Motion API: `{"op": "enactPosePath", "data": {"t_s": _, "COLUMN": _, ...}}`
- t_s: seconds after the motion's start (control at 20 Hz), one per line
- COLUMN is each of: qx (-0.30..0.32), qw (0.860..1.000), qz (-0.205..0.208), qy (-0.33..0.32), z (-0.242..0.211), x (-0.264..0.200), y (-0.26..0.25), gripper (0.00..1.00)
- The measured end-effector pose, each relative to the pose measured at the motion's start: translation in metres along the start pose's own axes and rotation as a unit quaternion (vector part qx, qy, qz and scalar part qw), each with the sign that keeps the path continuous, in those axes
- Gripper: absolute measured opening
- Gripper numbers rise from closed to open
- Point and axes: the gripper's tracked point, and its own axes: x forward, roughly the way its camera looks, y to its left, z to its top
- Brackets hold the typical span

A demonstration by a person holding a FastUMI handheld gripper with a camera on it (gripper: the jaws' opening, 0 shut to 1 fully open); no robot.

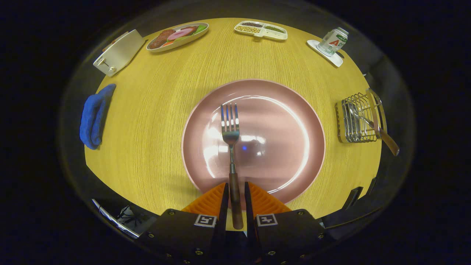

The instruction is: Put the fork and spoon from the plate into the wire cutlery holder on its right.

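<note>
Fork is lying tines-away on the big pink plate, mid-worktop. Wire cutlery holder sits off to the plate's right with the spoon already leaning in it. Hand-held gripper is nearly closed, both fingers squeezing the fork's wooden handle.

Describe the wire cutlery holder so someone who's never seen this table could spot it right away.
Start at the big pink plate mid-table, where the fork sits with its handle between the gripper's jaws. Look right: the wire cutlery holder stands near the table edge. It's the only metal basket, with one brown-handled utensil sticking out.
</note>
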Motion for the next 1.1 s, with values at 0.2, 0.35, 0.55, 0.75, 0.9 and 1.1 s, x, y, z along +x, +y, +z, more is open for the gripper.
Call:
{"op": "enactPosePath", "data": {"t_s": 0.2, "qx": 0.005, "qw": 1.000, "qz": 0.002, "qy": 0.006, "z": -0.002, "x": 0.009, "y": -0.002, "gripper": 0.25}}
{"op": "enactPosePath", "data": {"t_s": 0.35, "qx": 0.004, "qw": 1.000, "qz": 0.003, "qy": 0.006, "z": 0.001, "x": 0.011, "y": -0.003, "gripper": 0.25}}
{"op": "enactPosePath", "data": {"t_s": 0.55, "qx": 0.008, "qw": 1.000, "qz": 0.007, "qy": 0.010, "z": 0.002, "x": 0.012, "y": -0.003, "gripper": 0.25}}
{"op": "enactPosePath", "data": {"t_s": 0.75, "qx": 0.008, "qw": 1.000, "qz": 0.007, "qy": 0.016, "z": 0.003, "x": 0.011, "y": -0.002, "gripper": 0.25}}
{"op": "enactPosePath", "data": {"t_s": 0.9, "qx": -0.009, "qw": 1.000, "qz": -0.003, "qy": 0.018, "z": -0.002, "x": 0.015, "y": 0.003, "gripper": 0.25}}
{"op": "enactPosePath", "data": {"t_s": 1.1, "qx": -0.010, "qw": 1.000, "qz": -0.014, "qy": 0.016, "z": 0.005, "x": 0.009, "y": -0.003, "gripper": 0.09}}
